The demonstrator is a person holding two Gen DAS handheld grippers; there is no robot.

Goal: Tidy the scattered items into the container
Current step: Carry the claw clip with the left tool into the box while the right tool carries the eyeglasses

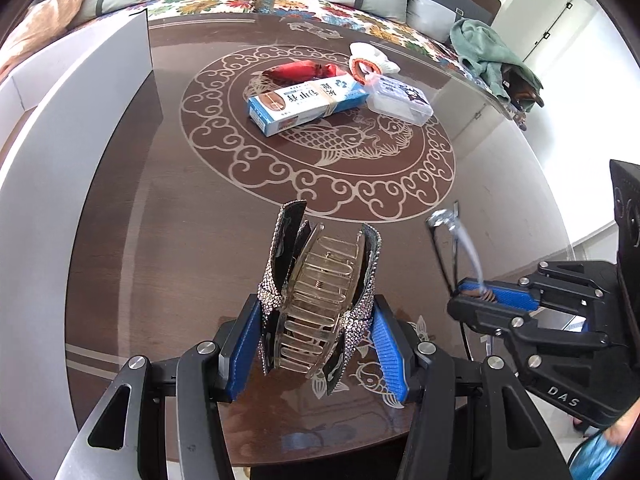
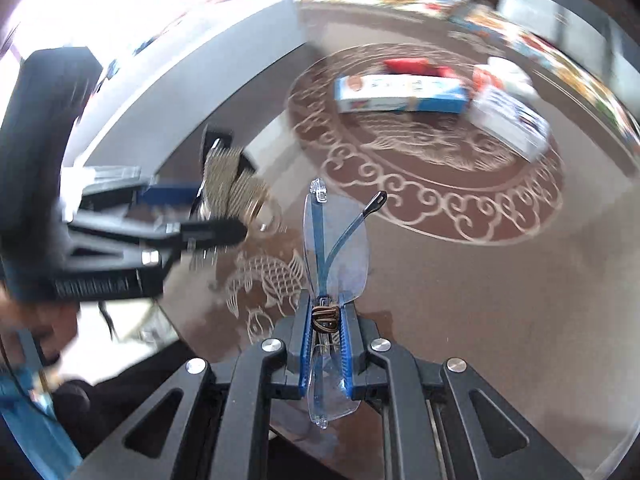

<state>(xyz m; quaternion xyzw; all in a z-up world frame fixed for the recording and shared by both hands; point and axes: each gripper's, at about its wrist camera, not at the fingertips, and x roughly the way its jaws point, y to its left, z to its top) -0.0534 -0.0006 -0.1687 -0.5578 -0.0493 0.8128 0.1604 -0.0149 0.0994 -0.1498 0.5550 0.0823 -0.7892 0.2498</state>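
Dark brown glass-topped table [image 1: 120, 240] with carved fish patterns, sofa behind. Left wrist view: the left gripper [image 1: 316, 328] is clamped on a clear rhinestone-trimmed hair claw [image 1: 320, 280], lifted near the front edge. White open box [image 1: 48, 140] sits along the left side (contents hidden). Far centre, still waiting: blue-white toothpaste carton [image 1: 306, 104], red packet [image 1: 300, 70], clear plastic case [image 1: 400, 100].

Right wrist view (blurry): the right gripper [image 2: 325, 320] pinches rimless blue-armed glasses [image 2: 336, 240]. Roughly midway, I'd guess.
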